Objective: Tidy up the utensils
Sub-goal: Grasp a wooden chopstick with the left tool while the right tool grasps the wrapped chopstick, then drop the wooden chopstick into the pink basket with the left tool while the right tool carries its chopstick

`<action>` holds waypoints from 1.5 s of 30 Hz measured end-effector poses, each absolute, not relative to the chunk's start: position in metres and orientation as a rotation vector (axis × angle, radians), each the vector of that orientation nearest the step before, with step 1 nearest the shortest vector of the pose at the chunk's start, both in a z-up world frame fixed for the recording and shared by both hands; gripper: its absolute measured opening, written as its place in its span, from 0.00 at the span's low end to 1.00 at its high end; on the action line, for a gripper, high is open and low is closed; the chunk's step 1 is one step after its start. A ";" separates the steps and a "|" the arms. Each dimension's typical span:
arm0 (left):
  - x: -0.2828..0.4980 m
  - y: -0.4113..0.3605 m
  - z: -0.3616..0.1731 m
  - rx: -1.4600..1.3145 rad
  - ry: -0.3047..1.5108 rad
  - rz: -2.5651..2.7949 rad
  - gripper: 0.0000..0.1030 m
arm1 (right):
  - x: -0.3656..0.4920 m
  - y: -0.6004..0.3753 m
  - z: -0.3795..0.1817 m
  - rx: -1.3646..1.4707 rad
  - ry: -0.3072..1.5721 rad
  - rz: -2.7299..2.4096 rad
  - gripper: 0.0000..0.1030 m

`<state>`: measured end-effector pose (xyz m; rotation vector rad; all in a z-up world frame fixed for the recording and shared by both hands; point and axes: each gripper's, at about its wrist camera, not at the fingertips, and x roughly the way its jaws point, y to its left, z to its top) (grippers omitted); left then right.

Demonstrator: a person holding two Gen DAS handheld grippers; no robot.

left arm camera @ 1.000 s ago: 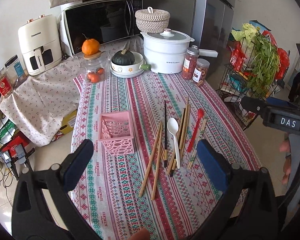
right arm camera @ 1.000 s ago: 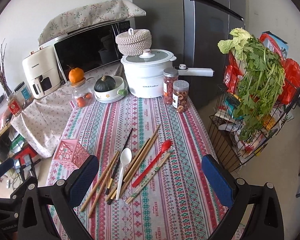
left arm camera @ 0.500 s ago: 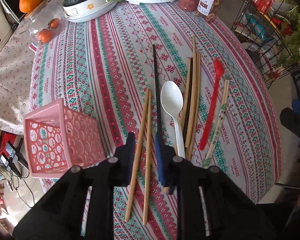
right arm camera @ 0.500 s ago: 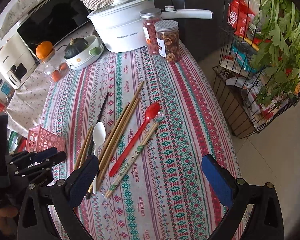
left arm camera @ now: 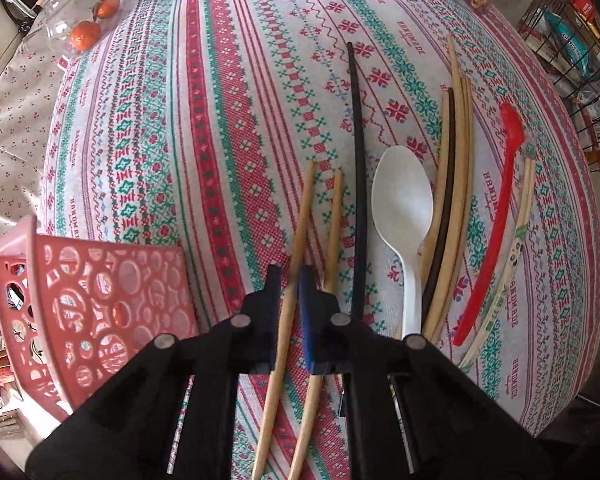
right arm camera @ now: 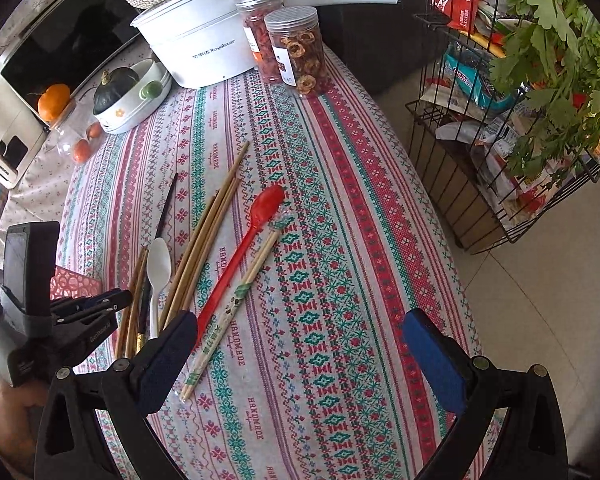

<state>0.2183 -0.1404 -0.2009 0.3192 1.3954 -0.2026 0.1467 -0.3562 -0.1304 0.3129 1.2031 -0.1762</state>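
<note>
Utensils lie on the striped tablecloth: two wooden chopsticks, a black chopstick (left arm camera: 358,160), a white spoon (left arm camera: 402,204), a bundle of brown chopsticks (left arm camera: 456,168), a red spoon (left arm camera: 496,240) and paper-wrapped chopsticks (left arm camera: 516,248). A pink basket (left arm camera: 100,300) stands to their left. My left gripper (left arm camera: 288,276) points straight down, its jaws closing on the left wooden chopstick (left arm camera: 304,208), which the pads pinch. The second wooden chopstick (left arm camera: 334,216) passes just outside the right finger. My right gripper (right arm camera: 298,344) hovers wide open over bare cloth right of the wrapped chopsticks (right arm camera: 236,304), holding nothing.
At the table's far end stand a white pot (right arm camera: 204,40), two snack jars (right arm camera: 296,52), a bowl with a dark squash (right arm camera: 116,92) and a glass jar of oranges (left arm camera: 84,20). A wire rack with greens (right arm camera: 540,80) stands off the right edge.
My left gripper dropped from high above to the tabletop, and its jaws went from wide open to closed around the left wooden chopstick. The right gripper also came lower and stayed open.
</note>
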 end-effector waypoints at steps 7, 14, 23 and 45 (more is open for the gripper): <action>0.201 -0.135 -0.178 0.333 1.274 -0.220 0.07 | 0.157 -0.353 -0.147 0.301 1.239 -0.190 1.00; 0.162 -0.106 -0.115 0.264 1.108 -0.300 0.07 | 0.174 -0.344 -0.163 0.326 1.271 -0.158 0.99; 0.133 -0.049 -0.085 0.110 0.974 -0.365 0.07 | 0.203 -0.324 -0.196 0.339 1.310 -0.178 0.59; 0.098 0.003 -0.050 0.019 0.799 -0.352 0.07 | 0.193 -0.324 -0.175 0.355 1.174 -0.165 0.05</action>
